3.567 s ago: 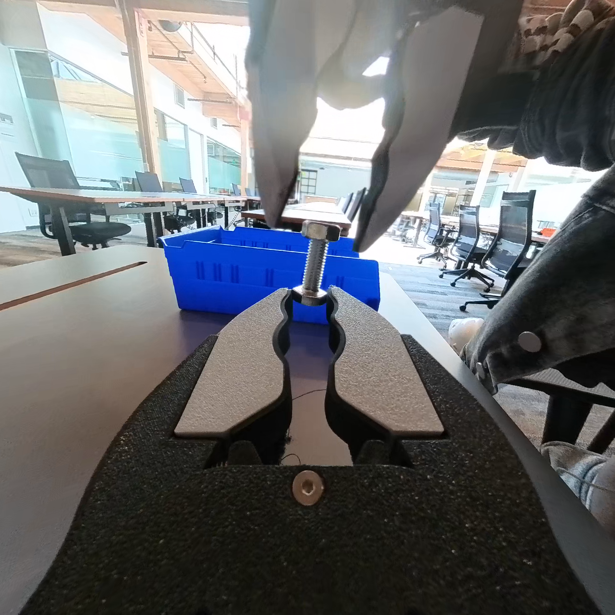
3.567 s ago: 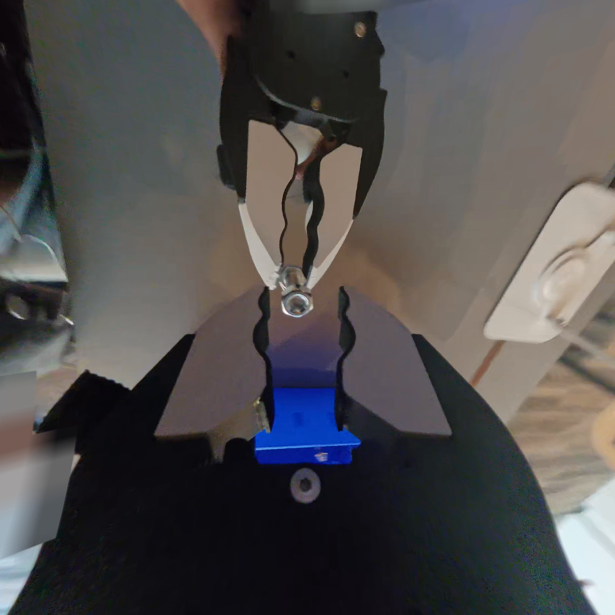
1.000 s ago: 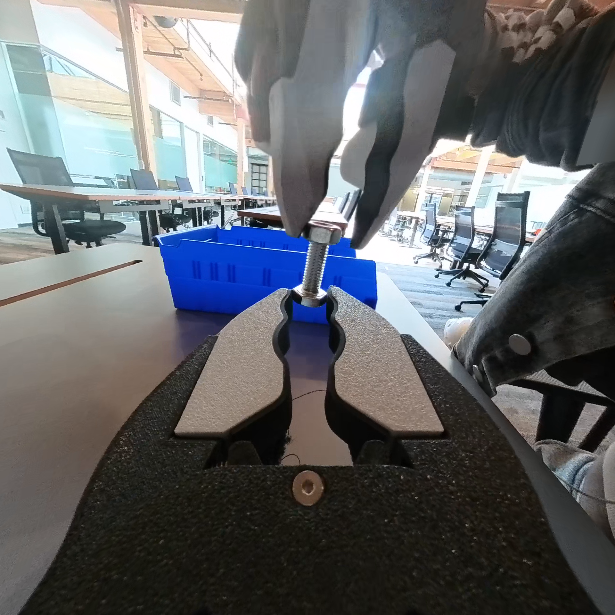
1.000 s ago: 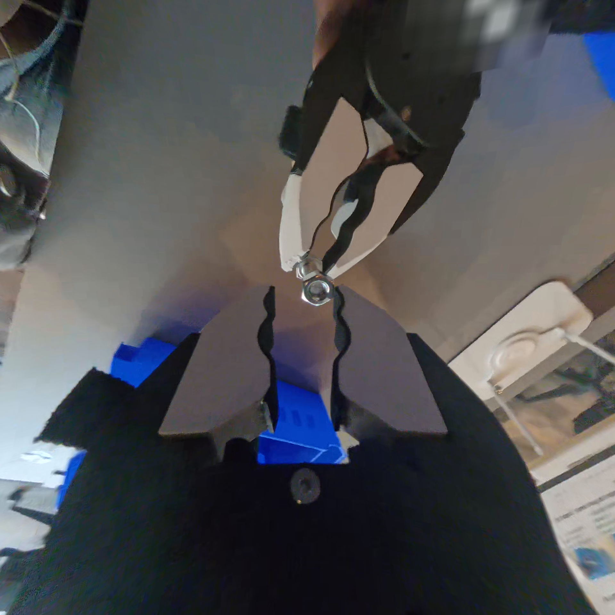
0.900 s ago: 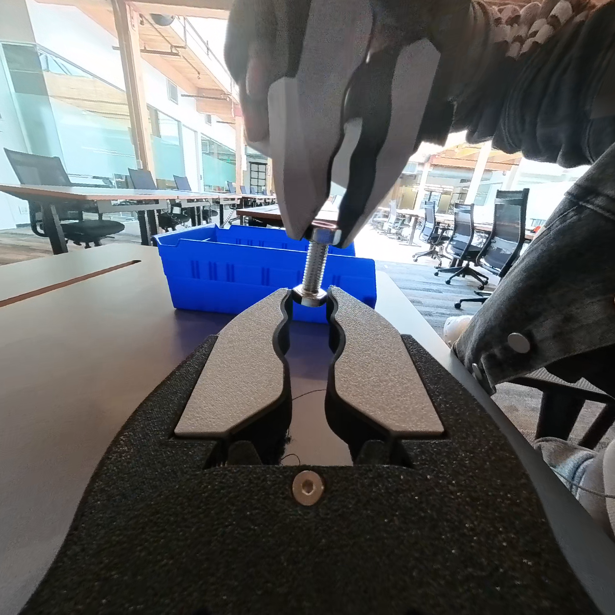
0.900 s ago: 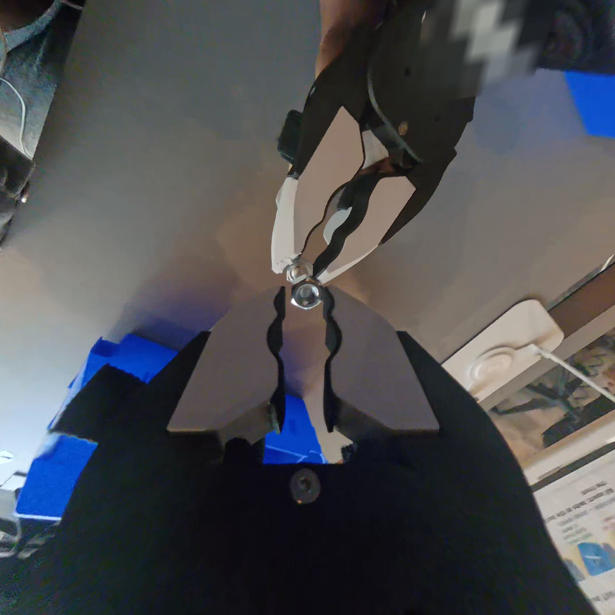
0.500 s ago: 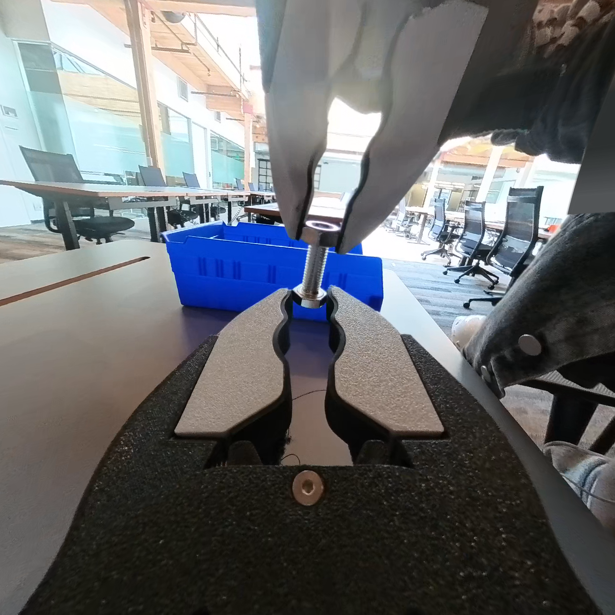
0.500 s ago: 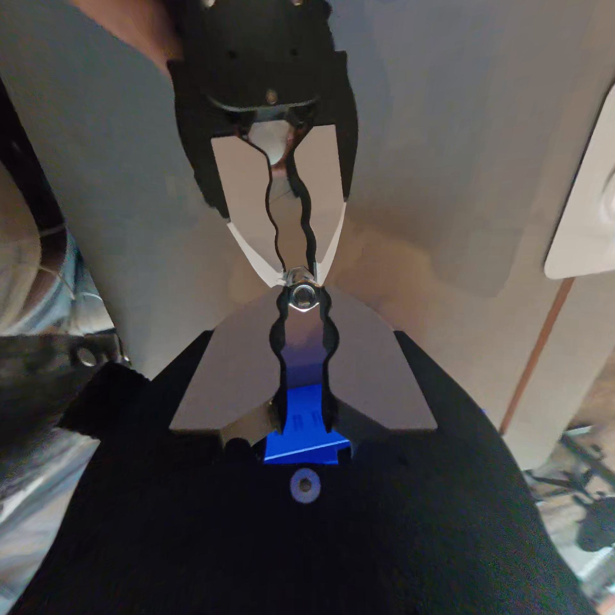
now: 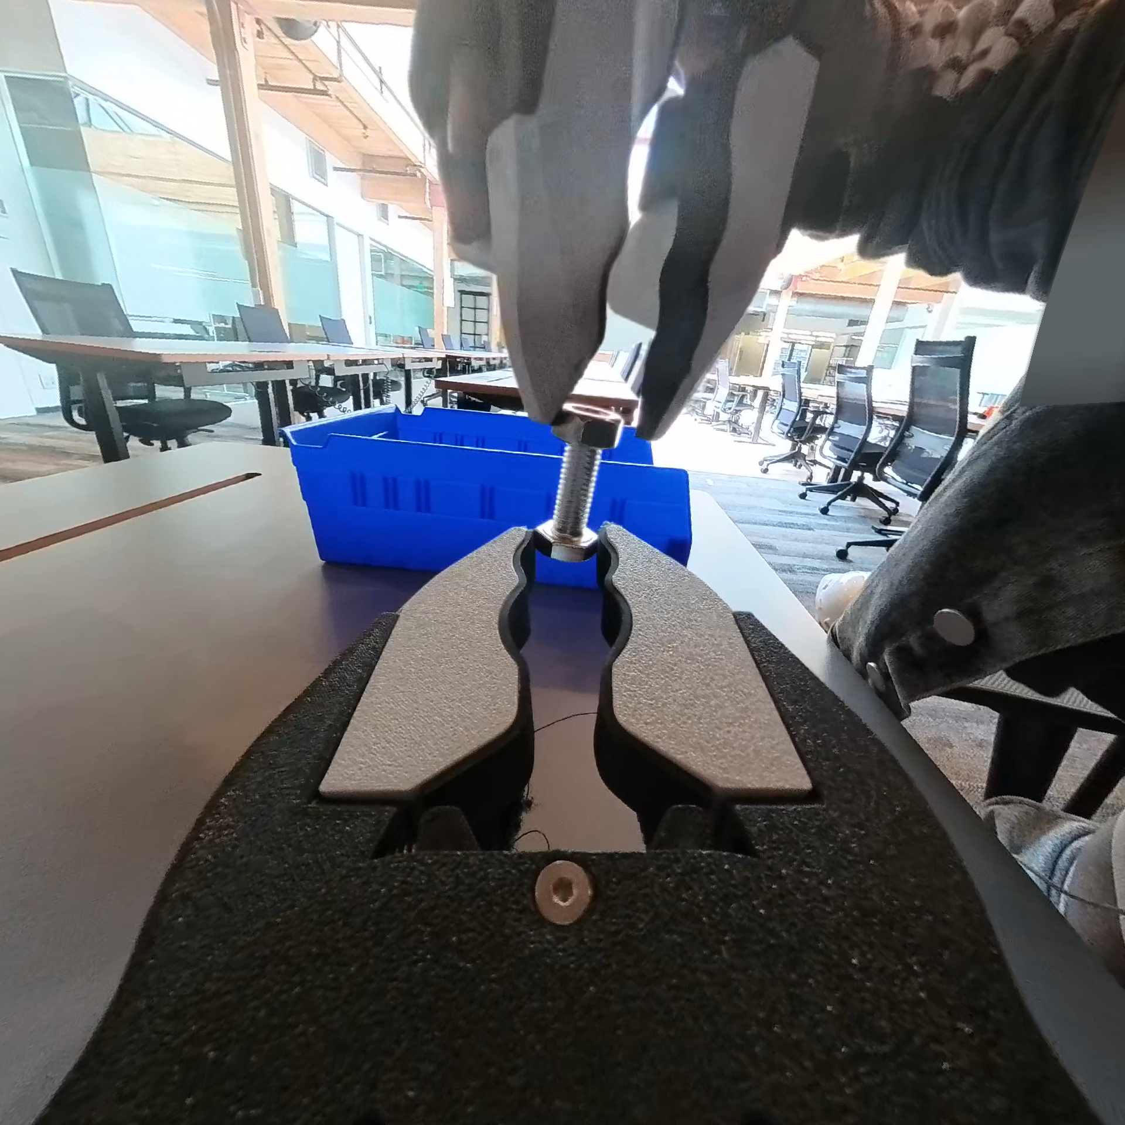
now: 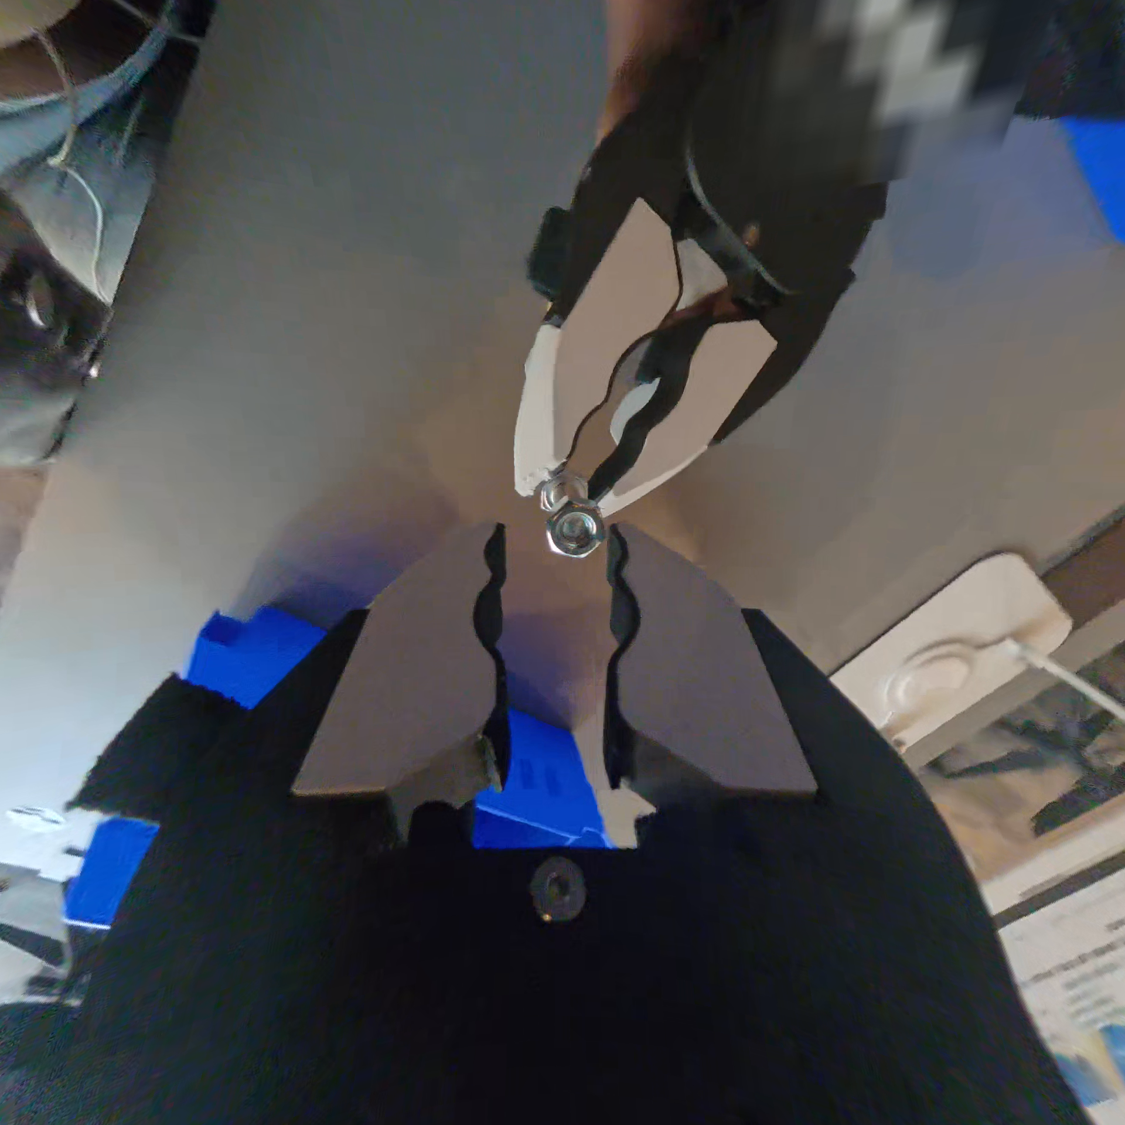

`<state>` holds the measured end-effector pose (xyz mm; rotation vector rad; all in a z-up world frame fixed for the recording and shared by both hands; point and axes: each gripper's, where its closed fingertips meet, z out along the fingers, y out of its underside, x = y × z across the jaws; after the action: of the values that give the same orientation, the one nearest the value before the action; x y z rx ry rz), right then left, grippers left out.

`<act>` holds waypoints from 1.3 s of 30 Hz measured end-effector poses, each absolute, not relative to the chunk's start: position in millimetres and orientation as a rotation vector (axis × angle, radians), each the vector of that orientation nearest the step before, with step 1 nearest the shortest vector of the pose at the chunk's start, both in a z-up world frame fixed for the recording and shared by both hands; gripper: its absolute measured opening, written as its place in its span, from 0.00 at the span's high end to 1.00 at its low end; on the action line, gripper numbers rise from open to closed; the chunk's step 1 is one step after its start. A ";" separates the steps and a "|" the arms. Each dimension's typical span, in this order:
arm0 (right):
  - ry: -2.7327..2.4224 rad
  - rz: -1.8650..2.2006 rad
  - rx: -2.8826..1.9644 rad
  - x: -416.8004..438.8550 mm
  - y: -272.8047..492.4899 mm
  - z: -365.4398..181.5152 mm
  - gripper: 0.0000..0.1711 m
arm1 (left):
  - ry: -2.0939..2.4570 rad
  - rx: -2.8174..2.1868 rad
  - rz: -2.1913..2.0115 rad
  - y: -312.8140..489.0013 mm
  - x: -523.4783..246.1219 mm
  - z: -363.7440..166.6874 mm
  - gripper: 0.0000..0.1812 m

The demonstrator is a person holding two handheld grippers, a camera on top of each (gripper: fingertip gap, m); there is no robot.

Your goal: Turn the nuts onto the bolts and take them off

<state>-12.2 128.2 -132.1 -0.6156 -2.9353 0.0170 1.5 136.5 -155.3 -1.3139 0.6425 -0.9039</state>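
Note:
A steel bolt (image 9: 572,487) stands upright over the grey table (image 9: 152,609). My left gripper (image 9: 563,542) is shut on its hex head at the bottom. A nut (image 9: 587,429) sits at the top end of the thread. My right gripper (image 9: 596,424) points down from above with its fingertips either side of the nut. In the right wrist view the right gripper (image 10: 555,531) is open, wider than the nut (image 10: 575,532), which lies nearer its right finger. The left gripper (image 10: 566,487) shows beyond, holding the bolt.
A blue plastic bin (image 9: 426,499) stands on the table just behind the bolt and shows under my right gripper (image 10: 536,785). A person's denim sleeve (image 9: 1004,548) is at the right table edge. A white plastic piece (image 10: 949,663) lies off to the right. Less than 4 cm separates the two grippers' tips.
Half a second ago my right gripper was shut on the nut and turned square to the left gripper. It has let go, opened and swung back to its earlier angle. The left gripper has not moved.

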 end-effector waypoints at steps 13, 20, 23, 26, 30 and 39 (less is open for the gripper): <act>-2.790 0.034 -0.967 -20.8 129.3 -135.7 0.90 | 0.627 -1.319 -0.893 136.8 0.7 -154.4 0.90; -2.391 0.080 -1.602 -24.8 128.2 -136.6 0.86 | 0.623 -1.317 -0.891 136.9 0.4 -153.9 0.90; -2.462 0.097 -1.481 -27.1 126.2 -133.3 0.77 | 0.626 -1.318 -0.895 137.2 0.5 -154.7 0.90; -2.661 0.066 -1.103 -25.8 127.4 -126.8 0.76 | 0.631 -1.316 -0.900 136.2 0.9 -154.7 0.90; -2.868 -0.012 -0.657 -17.8 127.2 -130.2 0.78 | 0.636 -1.314 -0.905 135.8 1.1 -155.0 0.90; -2.919 -0.063 -0.576 -21.0 131.1 -141.3 0.89 | 0.634 -1.316 -0.905 136.0 1.3 -155.0 0.90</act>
<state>-21.0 131.1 -141.3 -0.5763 -2.9186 -0.0633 1.3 136.0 -155.0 -1.3157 0.6340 -0.9050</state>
